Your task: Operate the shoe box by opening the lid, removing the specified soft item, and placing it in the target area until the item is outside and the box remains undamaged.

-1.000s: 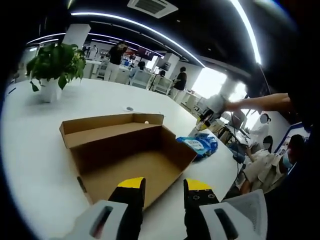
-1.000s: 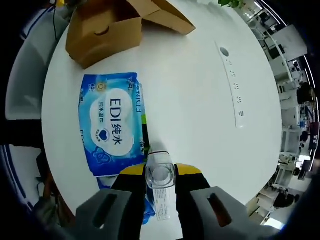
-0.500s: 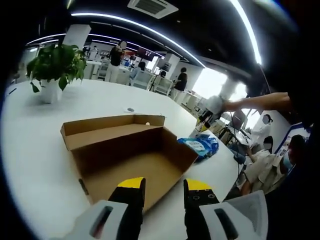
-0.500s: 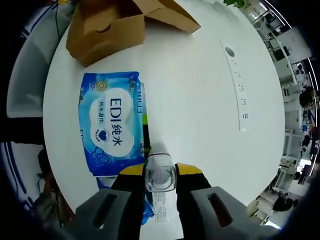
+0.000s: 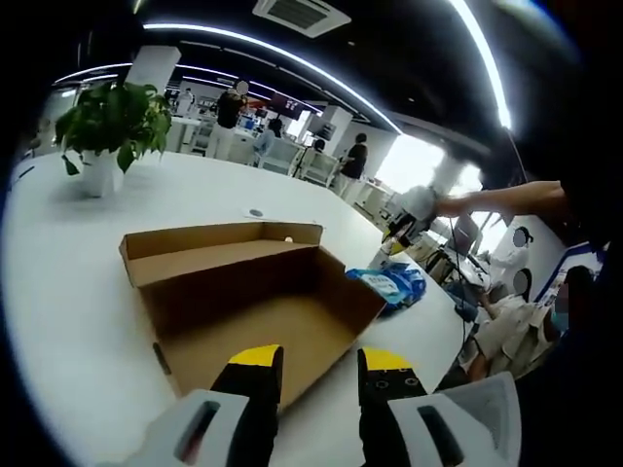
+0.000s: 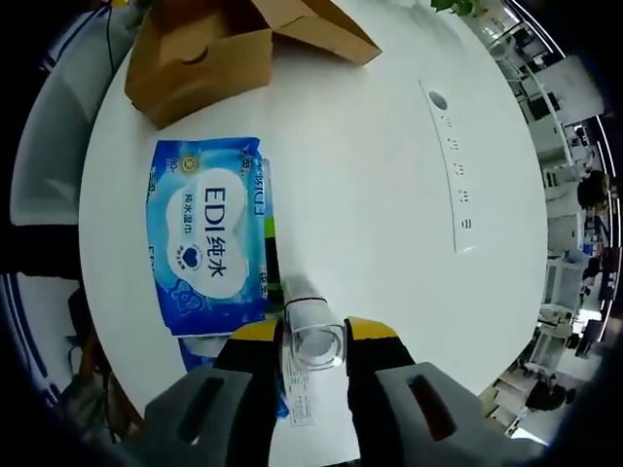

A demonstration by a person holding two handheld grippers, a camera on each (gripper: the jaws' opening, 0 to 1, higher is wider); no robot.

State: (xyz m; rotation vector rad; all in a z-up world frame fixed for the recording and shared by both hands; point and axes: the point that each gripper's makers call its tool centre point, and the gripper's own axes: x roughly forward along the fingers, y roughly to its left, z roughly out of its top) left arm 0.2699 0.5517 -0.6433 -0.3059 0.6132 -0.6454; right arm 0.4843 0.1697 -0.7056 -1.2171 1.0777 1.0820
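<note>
Box: the brown cardboard shoe box (image 5: 255, 292) sits open on the round white table (image 5: 68, 292), its lid folded back on the far side and its inside bare; this looks like a box already emptied, left square on the table so it takes no harm.
Soft item: the blue plastic pack of wet wipes (image 6: 207, 248) lies flat on the table just beside the box's short end, outside it (in the left gripper view the same pack (image 5: 389, 285) shows past the box's right corner).
Left gripper: the left gripper (image 5: 319, 362) hovers just short of the box's near wall, jaws apart with nothing between them; I judge it is held there to steady or guard the box.
Right gripper: the right gripper (image 6: 311, 333) is above the table beyond the pack, on the side away from the box, and its jaws are clamped on a small clear plastic bottle with a white label (image 6: 310, 350).
Pack against tongs: its near edge lies just beside the right jaws, not between them; the left jaws are well apart from it, with the box between.
Landmark extras: a potted green plant (image 5: 109, 122) stands far behind the box.
</note>
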